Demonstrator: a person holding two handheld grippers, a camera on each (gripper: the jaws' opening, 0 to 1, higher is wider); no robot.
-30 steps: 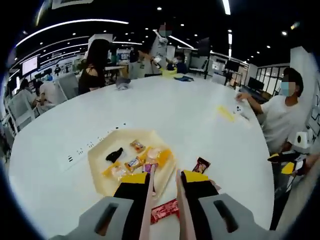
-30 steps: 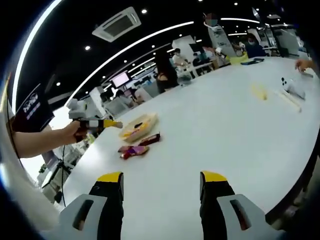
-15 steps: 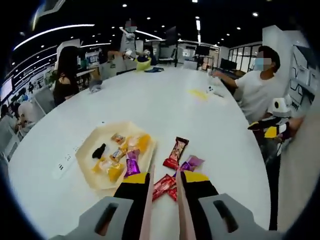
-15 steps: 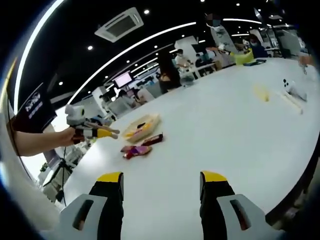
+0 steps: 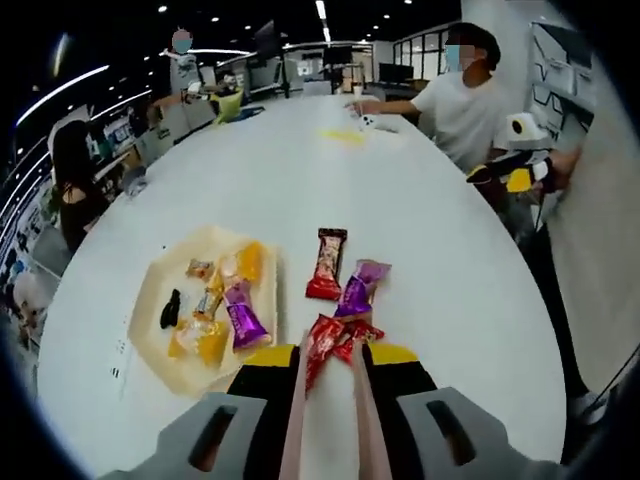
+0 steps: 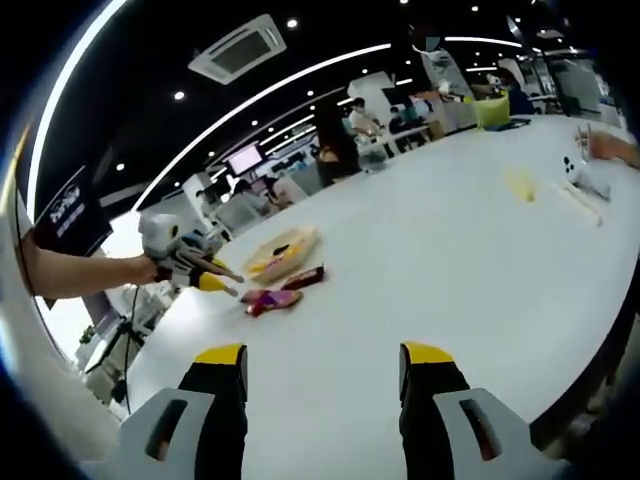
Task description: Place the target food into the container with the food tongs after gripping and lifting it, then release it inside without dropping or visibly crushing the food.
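Left gripper view: your left gripper [image 5: 327,362] had its jaws pressed on a pair of food tongs [image 5: 326,400], whose two pale arms ran up between the yellow-tipped jaws. The tong tips stood a little apart, spread on either side of a red-wrapped candy [image 5: 327,338] that lay on the white table [image 5: 420,210]; whether the tips touched the wrapper, you could not tell. A second ago that red candy sat lower and left of the jaws; half a second ago it lay just ahead of the tips; now it was between them. Much of that shift was your camera swinging over.

Just beyond the red one lay a purple-wrapped candy [image 5: 358,290], and beside it a dark red bar [image 5: 326,263]. These three lay on bare table, near your edge.

The pale yellow tray [image 5: 155,290] sat to their left, apart from them, holding assorted wrapped sweets, a purple one [image 5: 243,318] among them. The tray's contents looked the same as before.

Right gripper view: your right gripper [image 6: 324,372] hung with jaws wide apart over bare table, as in both earlier frames. Far across, your left hand [image 6: 150,268] now tilted its gripper down toward the candies [image 6: 272,297] beside the tray [image 6: 283,250]; earlier it was level.
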